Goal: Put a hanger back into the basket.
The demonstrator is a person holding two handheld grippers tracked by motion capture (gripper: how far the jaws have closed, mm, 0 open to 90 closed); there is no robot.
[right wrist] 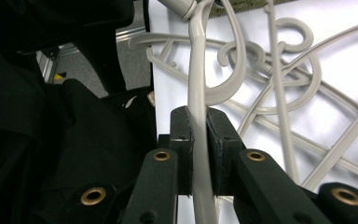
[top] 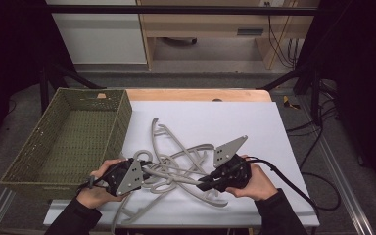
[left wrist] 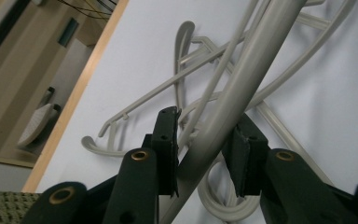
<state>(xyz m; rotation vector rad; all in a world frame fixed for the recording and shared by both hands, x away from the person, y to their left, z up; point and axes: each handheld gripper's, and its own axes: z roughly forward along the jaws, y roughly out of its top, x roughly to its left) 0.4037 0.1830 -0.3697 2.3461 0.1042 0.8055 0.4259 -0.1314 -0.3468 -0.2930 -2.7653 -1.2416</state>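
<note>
Down at the near edge of the white worktop (top: 254, 122) there's a tangle of grey plastic hangers (top: 176, 166), and both tools are on what looks like the same one. The right tool (right wrist: 199, 140) is clamped tight on a thin arm of the hanger (right wrist: 196, 84), which runs straight up between its jaws in the right gripper view. The left tool (left wrist: 200, 144) isn't closed yet: a thick hanger bar (left wrist: 242, 88) passes diagonally between its jaws, resting against the left pad with a gap on the other side, so it's straddling, not gripping. From the high view, the left tool (top: 127, 176) sits at the pile's left end and the right tool (top: 223, 178) at its right, with the held hanger's long axis running roughly left to right between them. That's the bit that matters, I'd say: the green woven basket (top: 68, 137) is off to the left, right beside the left hand (top: 98, 188), so that hand is much nearer. My guess is the hanger goes in there, travelling leftward along its own length, and it's threaded through the others, so it may drag a neighbour along.
</note>
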